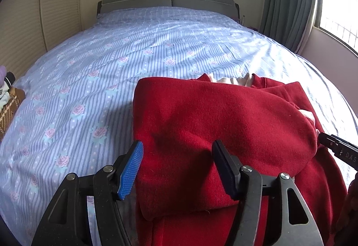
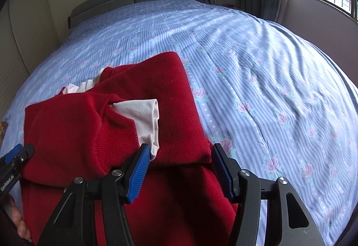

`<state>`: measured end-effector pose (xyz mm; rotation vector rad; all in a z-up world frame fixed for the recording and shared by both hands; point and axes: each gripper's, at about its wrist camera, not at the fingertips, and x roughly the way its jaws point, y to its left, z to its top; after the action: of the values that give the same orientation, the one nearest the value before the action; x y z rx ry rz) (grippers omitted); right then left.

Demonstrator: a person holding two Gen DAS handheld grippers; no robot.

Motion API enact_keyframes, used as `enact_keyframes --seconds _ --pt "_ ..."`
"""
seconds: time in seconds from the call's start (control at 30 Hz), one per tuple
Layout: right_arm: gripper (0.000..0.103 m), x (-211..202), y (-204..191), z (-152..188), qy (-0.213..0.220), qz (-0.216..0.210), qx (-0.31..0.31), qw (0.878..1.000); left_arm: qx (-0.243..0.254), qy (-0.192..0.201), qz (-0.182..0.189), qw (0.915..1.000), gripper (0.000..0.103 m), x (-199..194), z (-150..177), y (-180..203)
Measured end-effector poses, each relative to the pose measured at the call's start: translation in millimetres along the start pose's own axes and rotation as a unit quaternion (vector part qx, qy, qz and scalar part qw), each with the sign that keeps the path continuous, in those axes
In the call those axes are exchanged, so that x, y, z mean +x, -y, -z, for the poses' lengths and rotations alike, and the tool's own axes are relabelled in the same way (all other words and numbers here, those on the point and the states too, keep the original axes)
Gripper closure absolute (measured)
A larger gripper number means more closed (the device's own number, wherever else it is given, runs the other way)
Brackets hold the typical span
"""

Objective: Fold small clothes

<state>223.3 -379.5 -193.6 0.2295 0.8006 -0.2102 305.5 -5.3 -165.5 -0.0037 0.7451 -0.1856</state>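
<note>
Two grippers (image 1: 177, 166) (image 2: 180, 168) gaping wide over red sweater (image 1: 223, 125), gripping nothing.
Risking sleeve (image 2: 73, 125) sliding off, folds puffing open, white shirt (image 2: 145, 120) peeking out.

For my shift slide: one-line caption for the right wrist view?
Right tongs straddle a folded red sweater with pale lining on a floral striped bedsheet.
</note>
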Motion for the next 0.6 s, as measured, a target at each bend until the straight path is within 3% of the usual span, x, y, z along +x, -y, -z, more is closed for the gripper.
enact_keyframes --seconds 0.23,0.33,0.37,0.4,0.5,0.6 --pt "0.064 15.8 -8.2 -27.3 0.001 -0.036 0.005 0.999 0.01 0.009 0.013 0.9998 0.04 3.9 -18.1 9.9" --pt "0.064 35.8 -6.8 -32.6 -0.033 -0.06 0.009 0.998 0.012 0.005 0.013 0.9998 0.04 8.8 -18.2 11.4" --pt "0.071 38.9 -4.8 -33.4 -0.035 -0.068 0.013 0.997 0.01 0.003 0.013 0.9999 0.04 9.8 -17.4 10.6" --pt "0.085 40.7 -4.0 -34.5 -0.035 -0.073 0.012 0.997 0.006 0.002 0.014 0.9999 0.04 10.5 -16.5 9.7" --pt "0.101 38.5 -4.2 -42.4 -0.024 -0.1 0.001 0.995 0.001 0.004 0.01 0.9999 0.04 10.5 -15.1 7.3" --pt "0.101 31.8 -10.1 -56.0 0.001 -0.108 -0.013 0.994 -0.005 0.011 0.01 0.9999 0.04 8.6 -16.5 5.9"
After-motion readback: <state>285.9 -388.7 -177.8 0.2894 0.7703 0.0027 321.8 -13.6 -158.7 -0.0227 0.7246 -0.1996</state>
